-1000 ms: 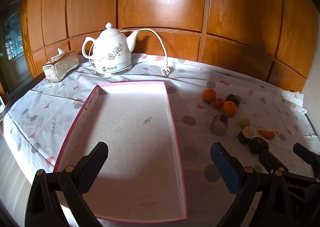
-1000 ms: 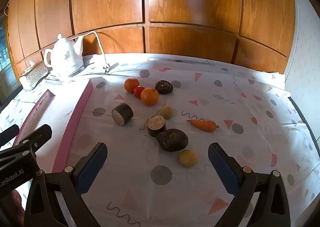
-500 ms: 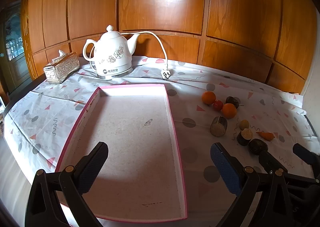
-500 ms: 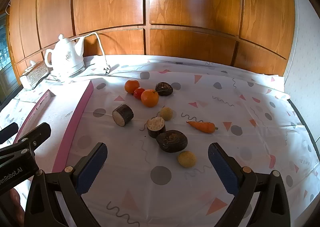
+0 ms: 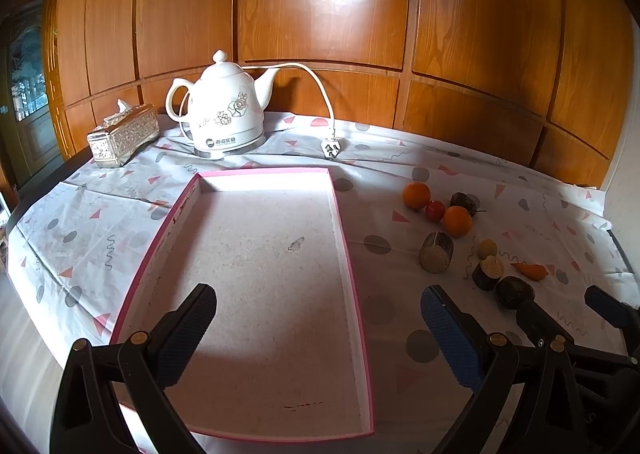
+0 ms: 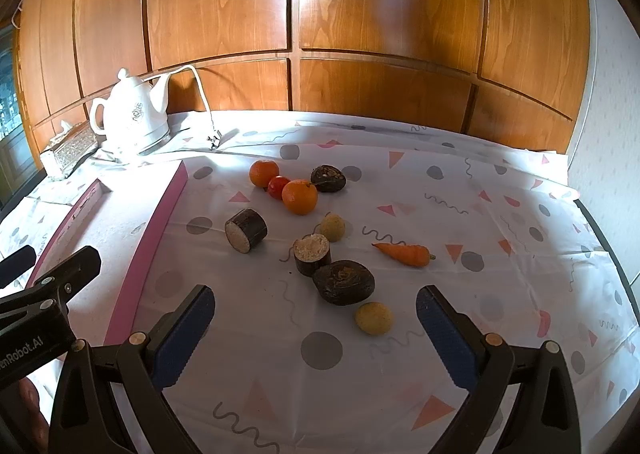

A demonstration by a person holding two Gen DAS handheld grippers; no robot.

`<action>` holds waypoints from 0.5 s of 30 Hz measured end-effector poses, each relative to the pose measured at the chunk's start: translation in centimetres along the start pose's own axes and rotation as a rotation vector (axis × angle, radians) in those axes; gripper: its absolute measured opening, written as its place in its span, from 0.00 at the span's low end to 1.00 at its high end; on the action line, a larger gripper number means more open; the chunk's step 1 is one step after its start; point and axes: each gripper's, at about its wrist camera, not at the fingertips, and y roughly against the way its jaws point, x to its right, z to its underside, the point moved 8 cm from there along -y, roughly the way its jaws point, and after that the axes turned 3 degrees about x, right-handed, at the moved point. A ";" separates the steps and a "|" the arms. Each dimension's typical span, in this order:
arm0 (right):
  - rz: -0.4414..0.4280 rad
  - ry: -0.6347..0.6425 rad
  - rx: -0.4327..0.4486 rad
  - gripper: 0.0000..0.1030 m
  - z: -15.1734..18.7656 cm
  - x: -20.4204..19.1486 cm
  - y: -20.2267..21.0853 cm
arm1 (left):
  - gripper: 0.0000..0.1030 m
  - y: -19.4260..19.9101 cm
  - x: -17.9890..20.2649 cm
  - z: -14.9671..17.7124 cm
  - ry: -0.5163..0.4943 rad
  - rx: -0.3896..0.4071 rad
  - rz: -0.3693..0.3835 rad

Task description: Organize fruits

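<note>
A pink-rimmed empty tray (image 5: 352, 266) lies on the patterned tablecloth; its right wall shows in the right wrist view (image 6: 160, 226). To its right lie two oranges (image 6: 299, 196) (image 6: 264, 173), a red tomato (image 6: 278, 187), two dark round fruits (image 6: 343, 282) (image 6: 328, 178), two cut dark cylinders (image 6: 246, 230) (image 6: 312, 254), two small yellow balls (image 6: 374, 318) (image 6: 333, 227) and a small carrot (image 6: 404, 254). My left gripper (image 5: 316, 326) is open and empty over the tray's near end. My right gripper (image 6: 312, 318) is open and empty, just short of the nearest dark fruit.
A white kettle (image 5: 224, 114) with cord and plug (image 5: 330, 148) stands at the back left beside a silver tissue box (image 5: 122, 134). Wood panelling (image 5: 360, 34) backs the table. The table's right edge (image 6: 608, 246) runs near a white wall.
Both gripper views have pulled back and lifted slightly, so the tray and fruits sit a little farther away. Both grippers stay open; no object has moved.
</note>
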 end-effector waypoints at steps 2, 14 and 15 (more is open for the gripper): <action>0.003 0.002 0.002 1.00 0.0 0.0 0.1 | 1.00 0.0 -0.1 0.0 0.003 -0.001 0.001; 0.001 -0.007 0.006 0.99 0.0 0.2 0.1 | 1.00 -0.1 0.2 0.2 -0.005 -0.006 0.001; 0.000 -0.008 0.005 0.99 0.0 0.3 0.1 | 1.00 -0.1 0.2 0.3 -0.006 -0.006 0.001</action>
